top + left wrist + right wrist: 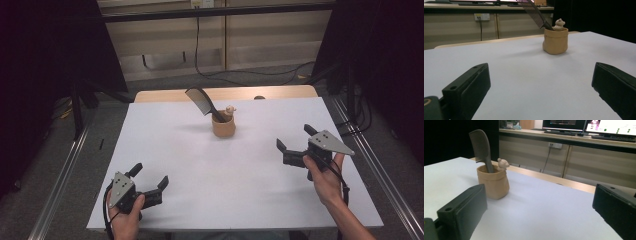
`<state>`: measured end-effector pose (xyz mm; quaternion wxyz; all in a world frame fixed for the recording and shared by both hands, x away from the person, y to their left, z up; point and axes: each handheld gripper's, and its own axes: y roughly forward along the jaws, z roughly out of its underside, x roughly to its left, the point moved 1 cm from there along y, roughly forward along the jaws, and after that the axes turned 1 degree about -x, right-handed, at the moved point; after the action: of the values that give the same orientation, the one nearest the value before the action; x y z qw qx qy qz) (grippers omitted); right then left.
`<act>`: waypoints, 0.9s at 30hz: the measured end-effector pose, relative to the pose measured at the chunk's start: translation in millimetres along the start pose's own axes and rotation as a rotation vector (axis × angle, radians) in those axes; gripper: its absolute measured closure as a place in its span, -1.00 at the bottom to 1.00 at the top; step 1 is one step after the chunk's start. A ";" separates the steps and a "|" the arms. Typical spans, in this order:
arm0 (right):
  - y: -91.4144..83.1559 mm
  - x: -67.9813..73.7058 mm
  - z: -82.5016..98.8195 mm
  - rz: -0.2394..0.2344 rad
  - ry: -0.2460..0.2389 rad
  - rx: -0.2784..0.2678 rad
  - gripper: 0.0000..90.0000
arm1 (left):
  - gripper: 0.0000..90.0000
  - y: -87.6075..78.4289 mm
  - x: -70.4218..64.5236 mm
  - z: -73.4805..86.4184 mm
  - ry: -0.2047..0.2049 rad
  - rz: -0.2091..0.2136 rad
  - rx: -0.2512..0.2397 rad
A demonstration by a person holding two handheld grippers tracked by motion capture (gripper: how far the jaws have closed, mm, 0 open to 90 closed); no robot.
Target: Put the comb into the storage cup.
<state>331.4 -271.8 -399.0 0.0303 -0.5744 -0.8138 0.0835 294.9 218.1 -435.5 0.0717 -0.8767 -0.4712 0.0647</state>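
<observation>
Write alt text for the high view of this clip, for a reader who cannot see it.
A tan pot stands toward the far middle of a white table, holding a dark comb that leans left and a small bear figure. Nearer the camera, a person holds the left tool and right tool over the table, both open and holding nothing.

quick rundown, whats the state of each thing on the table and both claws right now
left claw: open, holding nothing, low over the near left of the table
right claw: open, holding nothing, at the right side
tan holder: upright on the white table, untouched
black comb: handle down in the holder, leaning left
small bear figure: at the holder's rim, beside the comb
</observation>
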 end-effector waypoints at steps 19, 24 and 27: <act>-40.0 -4.5 26.7 0.091 0.023 -0.013 -1.00 | -0.96 -1.9 -0.5 -0.3 -0.006 -0.003 0.000; -55.2 -1.3 27.0 0.093 0.031 -0.047 -1.00 | -0.96 -3.1 -2.1 -0.5 0.000 0.000 0.003; -60.0 -1.2 28.4 0.086 0.029 -0.046 -1.00 | -0.96 -2.9 -2.2 -0.4 -0.001 -0.002 0.004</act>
<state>271.9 -295.4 -416.7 0.0254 -0.6105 -0.7895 0.0577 291.5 217.9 -434.5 0.0732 -0.8760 -0.4721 0.0659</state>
